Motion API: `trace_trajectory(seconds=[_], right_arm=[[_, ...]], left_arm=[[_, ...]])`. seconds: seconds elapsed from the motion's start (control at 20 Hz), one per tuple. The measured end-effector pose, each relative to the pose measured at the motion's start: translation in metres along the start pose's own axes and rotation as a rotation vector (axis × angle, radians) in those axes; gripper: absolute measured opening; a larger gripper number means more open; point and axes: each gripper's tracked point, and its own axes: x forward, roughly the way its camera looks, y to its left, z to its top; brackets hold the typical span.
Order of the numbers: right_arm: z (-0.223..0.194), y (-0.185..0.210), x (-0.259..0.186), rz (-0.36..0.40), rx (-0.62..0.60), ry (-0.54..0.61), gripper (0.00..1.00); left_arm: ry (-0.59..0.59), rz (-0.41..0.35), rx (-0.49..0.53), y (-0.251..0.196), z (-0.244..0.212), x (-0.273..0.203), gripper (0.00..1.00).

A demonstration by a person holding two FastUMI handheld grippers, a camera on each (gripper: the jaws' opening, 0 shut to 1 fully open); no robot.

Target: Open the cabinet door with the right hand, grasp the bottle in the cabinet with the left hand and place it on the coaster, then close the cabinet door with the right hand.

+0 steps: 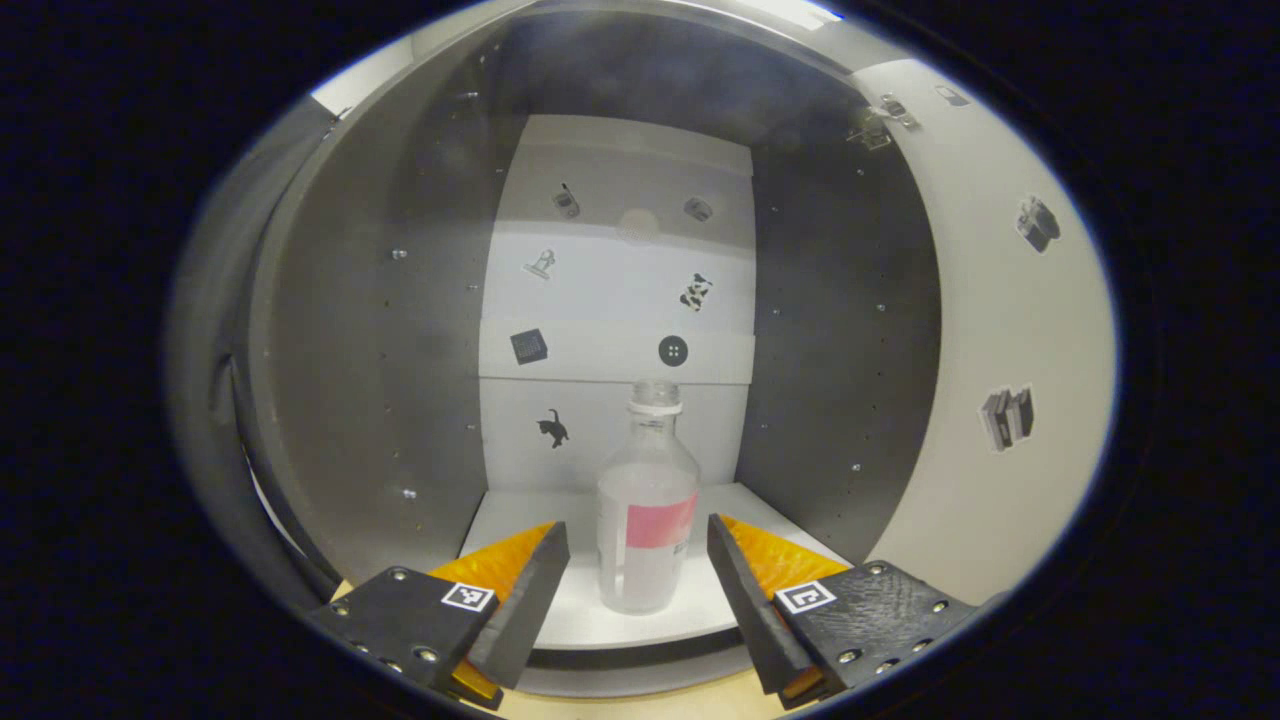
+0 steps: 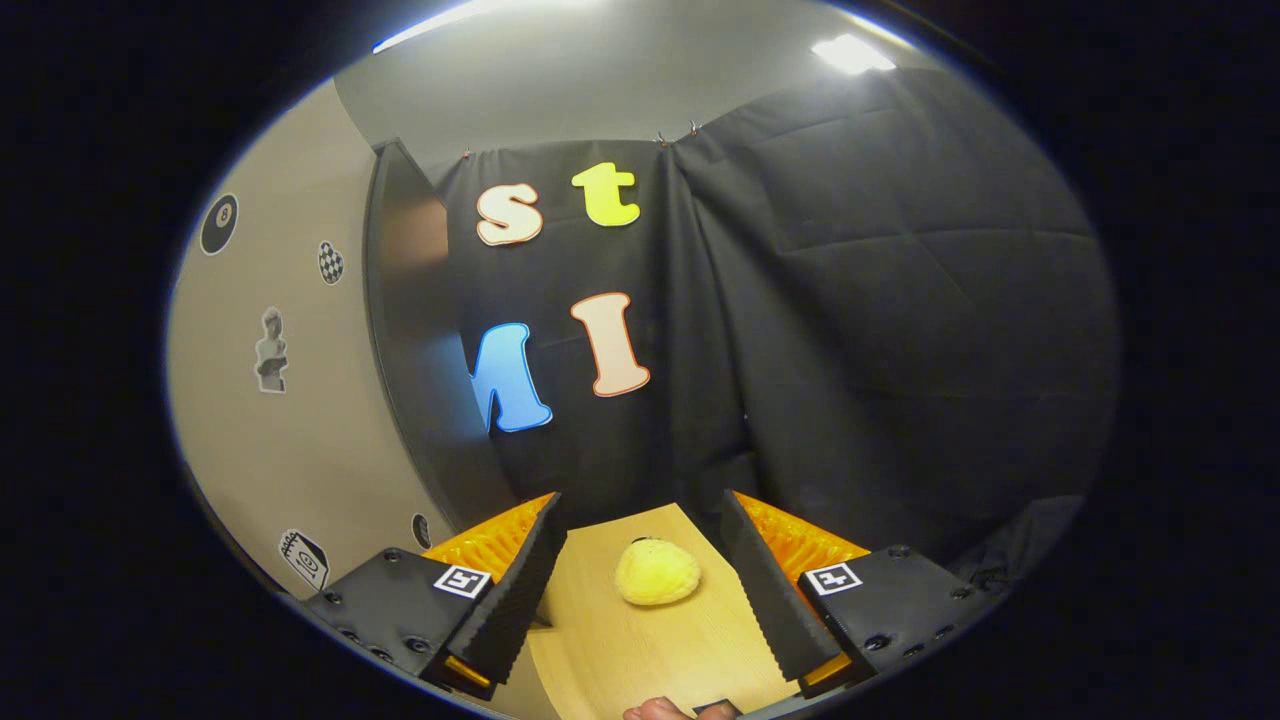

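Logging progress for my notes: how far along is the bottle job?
Done: the cabinet door stands open. In hand: the open left gripper flanks the upright bottle without touching it. Left: grasping it, placing it on the coaster, closing the door.

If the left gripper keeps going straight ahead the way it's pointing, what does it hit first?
Most likely the clear plastic bottle with the pink label, standing upright in the open cabinet, centred ahead of the open left gripper.
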Motion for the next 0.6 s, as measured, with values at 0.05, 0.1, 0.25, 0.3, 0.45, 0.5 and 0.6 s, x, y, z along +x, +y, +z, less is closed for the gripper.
trace_trajectory(seconds=[0.05,0.1,0.25,0.3,0.45,0.5,0.6], right_arm=[[-0.002,-0.004,0.003,-0.008,-0.009,0.006,0.98],[-0.003,-0.008,0.005,-0.019,-0.015,0.01,0.98],[-0.001,-0.01,0.011,-0.028,-0.006,0.007,0.98],[-0.001,-0.011,0.014,-0.03,-0.002,0.003,0.98],[-0.003,-0.017,0.019,-0.04,0.004,0.008,0.98],[-0.005,-0.018,0.02,-0.041,0.007,0.013,0.98],[-0.006,-0.018,0.023,-0.041,0.011,0.018,0.98]], left_arm=[[0.007,-0.007,-0.008,-0.001,-0.001,0.008,0.84],[0.016,-0.021,-0.018,-0.004,-0.004,0.014,0.83],[0.027,-0.029,-0.03,-0.004,-0.007,0.033,0.86],[0.027,-0.026,-0.024,-0.003,-0.007,0.038,0.84],[0.028,-0.019,-0.011,0.0,-0.009,0.05,0.89],[0.027,-0.023,-0.013,0.0,-0.009,0.053,0.86],[0.021,-0.029,-0.016,-0.001,-0.008,0.056,0.83]])
